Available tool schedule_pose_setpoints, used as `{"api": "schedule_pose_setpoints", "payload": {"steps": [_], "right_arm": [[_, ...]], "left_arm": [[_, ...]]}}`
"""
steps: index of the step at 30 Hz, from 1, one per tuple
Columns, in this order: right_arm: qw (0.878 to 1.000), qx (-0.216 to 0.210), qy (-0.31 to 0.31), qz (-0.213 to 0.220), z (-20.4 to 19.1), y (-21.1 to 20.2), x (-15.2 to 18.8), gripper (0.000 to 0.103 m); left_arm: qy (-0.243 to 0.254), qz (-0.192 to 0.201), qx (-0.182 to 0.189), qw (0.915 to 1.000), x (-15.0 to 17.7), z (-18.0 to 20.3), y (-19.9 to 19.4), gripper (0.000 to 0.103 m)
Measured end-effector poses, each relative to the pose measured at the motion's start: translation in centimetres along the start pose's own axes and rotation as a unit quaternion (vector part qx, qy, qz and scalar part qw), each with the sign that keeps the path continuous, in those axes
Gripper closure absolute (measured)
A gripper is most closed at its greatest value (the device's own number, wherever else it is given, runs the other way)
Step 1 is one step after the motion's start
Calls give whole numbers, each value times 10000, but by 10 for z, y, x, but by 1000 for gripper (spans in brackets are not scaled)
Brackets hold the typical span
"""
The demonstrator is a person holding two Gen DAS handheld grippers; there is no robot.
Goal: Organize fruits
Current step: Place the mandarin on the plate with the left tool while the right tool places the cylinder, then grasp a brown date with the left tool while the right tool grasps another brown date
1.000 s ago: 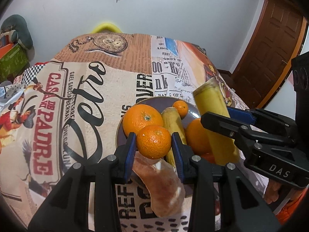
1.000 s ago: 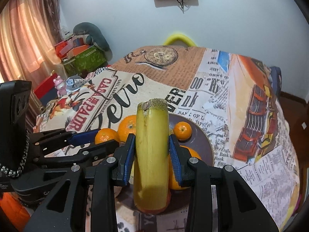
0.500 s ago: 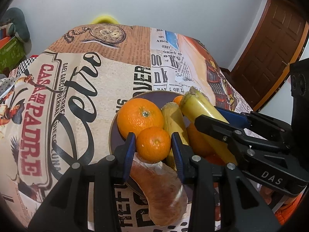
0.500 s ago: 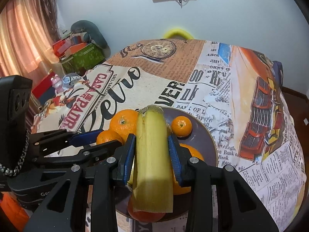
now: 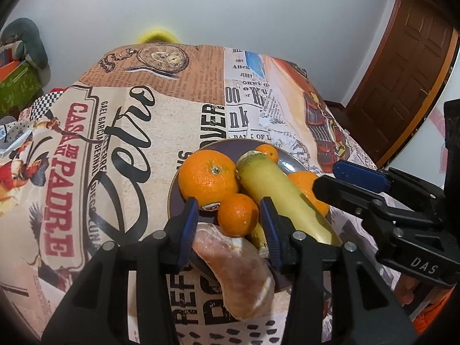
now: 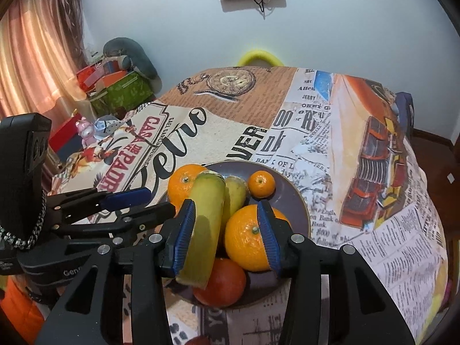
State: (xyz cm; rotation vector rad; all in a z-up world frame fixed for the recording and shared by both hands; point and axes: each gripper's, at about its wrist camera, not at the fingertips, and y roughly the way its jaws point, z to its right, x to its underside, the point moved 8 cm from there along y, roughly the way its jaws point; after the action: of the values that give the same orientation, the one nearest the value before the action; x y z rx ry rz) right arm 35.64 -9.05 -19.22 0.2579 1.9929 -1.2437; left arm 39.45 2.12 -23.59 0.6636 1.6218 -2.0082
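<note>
Now both claws sit over the purple plate [image 6: 299, 201] on the table with the newspaper cloth [image 5: 120, 132]. The left gripper [image 5: 230, 224] is open, with a small orange [image 5: 238, 214] sitting loose between its fingers; there is a gap on each side, so I think the orange rests on the pile and is not pinched. The right gripper [image 6: 227, 230] is open too. The long yellow fruit [image 6: 208, 224] leans on its left finger and does not touch the right one, so the claw is not squeezing it. The fruit lies on the other fruits, with its far end pointing away toward the back of the plate and its near end hanging at the front rim. Its long side runs from front to back, tilted up a little. A big orange [image 6: 250, 238], a tomato [image 6: 221, 281], another big orange [image 5: 208, 178] and a tiny orange [image 6: 261, 183] share the plate, so it looks nearly full. A pinkish sweet potato [image 5: 235, 264] lies at the front edge under the left claw.
</note>
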Motion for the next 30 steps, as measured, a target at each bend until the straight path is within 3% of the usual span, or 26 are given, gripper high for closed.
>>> {"api": "schedule_pose_setpoints", "payload": {"steps": [14,24,26,30], "right_arm": [[9997,162,-82,138,-20,-53,20,62],[9994,303,-102,159,-36,-90,48,61],[9993,340,-78,156,-37,-96,54,58],[9987,459,-30,200,-37,-106,67,50]], "left_arm": [[141,366,-271,9989,13,10,-72,59],[206,378,-388,9983,47,19,-113,55],[200,324,-387,9985,57,21,-116,49],[275,173,-386,9987,77,29,-117,47]]}}
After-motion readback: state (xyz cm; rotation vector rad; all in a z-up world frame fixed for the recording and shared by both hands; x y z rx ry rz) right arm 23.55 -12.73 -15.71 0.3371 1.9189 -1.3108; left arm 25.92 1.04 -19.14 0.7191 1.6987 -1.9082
